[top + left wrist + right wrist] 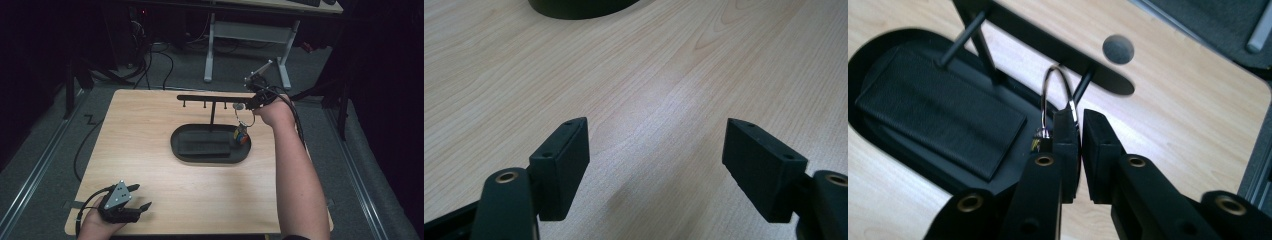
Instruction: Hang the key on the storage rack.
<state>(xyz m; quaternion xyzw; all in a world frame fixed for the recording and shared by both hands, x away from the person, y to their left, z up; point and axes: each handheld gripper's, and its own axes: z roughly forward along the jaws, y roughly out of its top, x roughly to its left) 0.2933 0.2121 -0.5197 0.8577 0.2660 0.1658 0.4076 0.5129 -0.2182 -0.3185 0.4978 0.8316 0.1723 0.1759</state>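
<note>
**Desk:** Dark room, pale wood table. What does the high view give us?

**Photographer:** Grey carpet surrounds the table, with a white desk frame at twelve o'clock. A black key rack rises from an oval tray just past the table's centre, toward one o'clock. The right gripper is at the bar's two o'clock end. A key ring hangs beneath it, with a colourful charm dangling over the tray's right edge. The person's right forearm stretches in from five o'clock.

**Desk:** And the other hand?

**Photographer:** The left gripper lies at the table's seven o'clock corner, well apart from the rack, with the left hand around it.

**Desk:** Left gripper view?

**Photographer:** The left gripper has its jaws spread wide and released, with only bare wood between them. The tray's dark rim shows at eleven o'clock.

**Desk:** Right gripper view?

**Photographer:** The right gripper is clenched, its jaws almost together. The key ring's wire runs down into the slit at their tips, so it appears to be pinched there. The loop arches up toward twelve o'clock, touching a peg under the rack's bar. Whether it is hooked over that peg, I cannot tell. A dark pad lies in the tray at nine o'clock, and there is wood at three.
</note>
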